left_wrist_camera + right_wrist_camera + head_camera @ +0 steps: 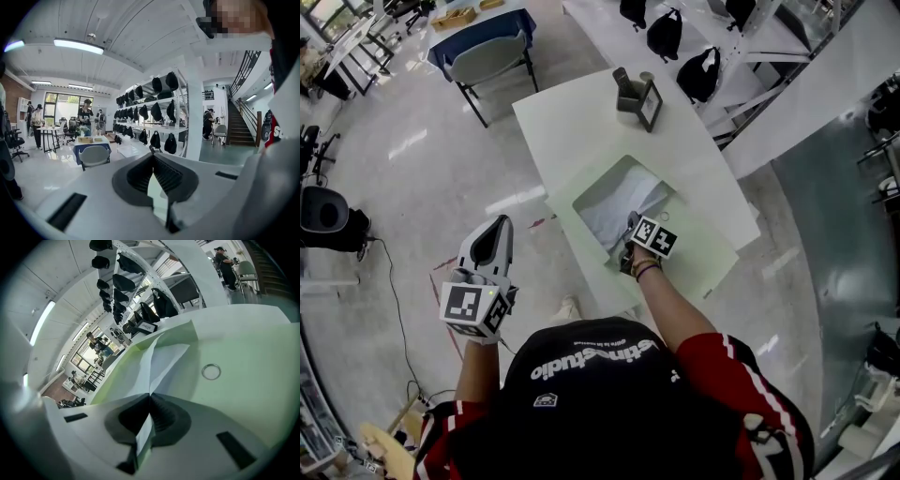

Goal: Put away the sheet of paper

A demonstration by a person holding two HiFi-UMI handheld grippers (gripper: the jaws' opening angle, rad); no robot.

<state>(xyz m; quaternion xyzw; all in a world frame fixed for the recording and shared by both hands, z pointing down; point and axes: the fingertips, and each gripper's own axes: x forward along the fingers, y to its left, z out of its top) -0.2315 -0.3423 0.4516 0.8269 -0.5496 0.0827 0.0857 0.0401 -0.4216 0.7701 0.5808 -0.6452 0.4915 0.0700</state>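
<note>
A white sheet of paper (pixel 619 204) lies partly inside a pale green folder (pixel 705 255) on the white table (pixel 581 112). My right gripper (pixel 634 223) is at the sheet's near edge and is shut on it. In the right gripper view the sheet (pixel 164 359) runs between the closed jaws of that gripper (pixel 150 394) and rises from them in a crease, with the folder (pixel 243 362) spread on both sides. My left gripper (pixel 494 230) hangs over the floor to the left of the table. In the left gripper view it (pixel 152 157) is shut and holds nothing.
A small metal ring (pixel 211 371) lies on the folder to the right of the sheet. A dark stand with a square marker (pixel 638 97) sits at the table's far end. A grey chair (pixel 492 58) and a blue-covered table stand beyond. Black bags hang on shelving (pixel 154 112).
</note>
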